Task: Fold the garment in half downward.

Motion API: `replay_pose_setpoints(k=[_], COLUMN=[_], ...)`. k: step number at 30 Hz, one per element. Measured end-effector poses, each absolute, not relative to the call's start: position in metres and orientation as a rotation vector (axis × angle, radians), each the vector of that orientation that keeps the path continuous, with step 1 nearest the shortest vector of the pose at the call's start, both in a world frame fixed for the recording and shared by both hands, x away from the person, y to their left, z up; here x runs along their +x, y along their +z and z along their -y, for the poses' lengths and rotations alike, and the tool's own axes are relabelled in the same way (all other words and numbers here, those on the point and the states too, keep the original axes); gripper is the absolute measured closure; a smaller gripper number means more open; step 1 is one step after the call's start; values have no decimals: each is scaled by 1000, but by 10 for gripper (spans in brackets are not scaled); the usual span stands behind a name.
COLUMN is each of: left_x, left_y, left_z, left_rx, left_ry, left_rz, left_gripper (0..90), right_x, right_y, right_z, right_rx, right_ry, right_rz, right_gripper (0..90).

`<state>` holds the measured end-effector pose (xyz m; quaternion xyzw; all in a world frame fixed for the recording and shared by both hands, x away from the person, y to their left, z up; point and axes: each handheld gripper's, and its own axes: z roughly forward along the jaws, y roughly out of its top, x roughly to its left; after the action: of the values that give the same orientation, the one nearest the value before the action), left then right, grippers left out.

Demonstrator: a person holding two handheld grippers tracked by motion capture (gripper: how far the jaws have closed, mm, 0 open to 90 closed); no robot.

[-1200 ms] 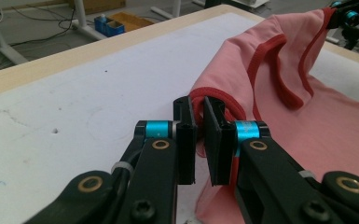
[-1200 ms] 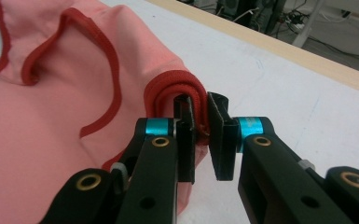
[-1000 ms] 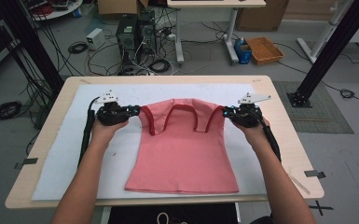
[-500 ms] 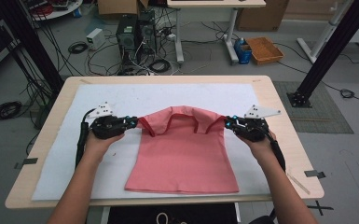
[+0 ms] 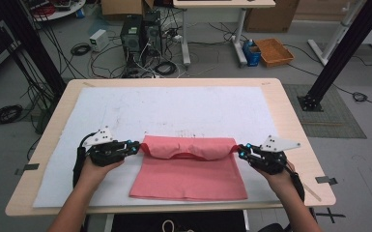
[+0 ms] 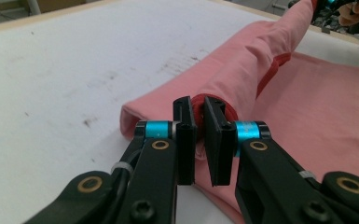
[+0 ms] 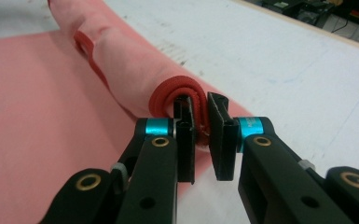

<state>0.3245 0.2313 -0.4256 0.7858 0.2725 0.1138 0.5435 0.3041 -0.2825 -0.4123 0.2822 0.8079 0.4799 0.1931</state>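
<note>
A pink sleeveless shirt [image 5: 188, 176] with red trim lies on the white mat [image 5: 174, 108], its top part folded back over its body in a raised roll. My left gripper [image 5: 136, 146] grips the roll's left end, and my right gripper [image 5: 239, 151] grips its right end. In the left gripper view, the left gripper [image 6: 199, 109] is shut on the red-trimmed edge of the shirt [image 6: 317, 107]. The right gripper view has the right gripper [image 7: 200, 105] pinching the red hem, with the shirt [image 7: 37, 102] spreading away to the left.
The wooden table [image 5: 290, 111] carries the mat, which has bare room beyond the shirt. On the floor behind are computer towers [image 5: 140, 31], loose cables, an orange crate [image 5: 274, 50] and a black frame post [image 5: 338, 53] at the right.
Both grippers have moved toward the table's near edge, drawing the shirt's shoulders over its body. The top now lies folded back as a roll.
</note>
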Motion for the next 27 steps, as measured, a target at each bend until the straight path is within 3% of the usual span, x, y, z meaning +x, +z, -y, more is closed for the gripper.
replay_pose_setpoints(k=[6, 15, 27], left_x=[302, 298, 298], left_y=[-431, -434, -442], left_z=[-238, -248, -212], left_rx=[1884, 1846, 1992], left_ry=[276, 272, 259], left_rz=[-658, -749, -679], left_gripper=[755, 510, 444], right_x=[287, 274, 285], right_y=[-421, -415, -442], right_z=[285, 296, 282], right_rx=[790, 851, 873], right_ry=[1316, 1373, 1235], right_rz=[-2302, -2282, -2457], right_gripper=[712, 569, 501])
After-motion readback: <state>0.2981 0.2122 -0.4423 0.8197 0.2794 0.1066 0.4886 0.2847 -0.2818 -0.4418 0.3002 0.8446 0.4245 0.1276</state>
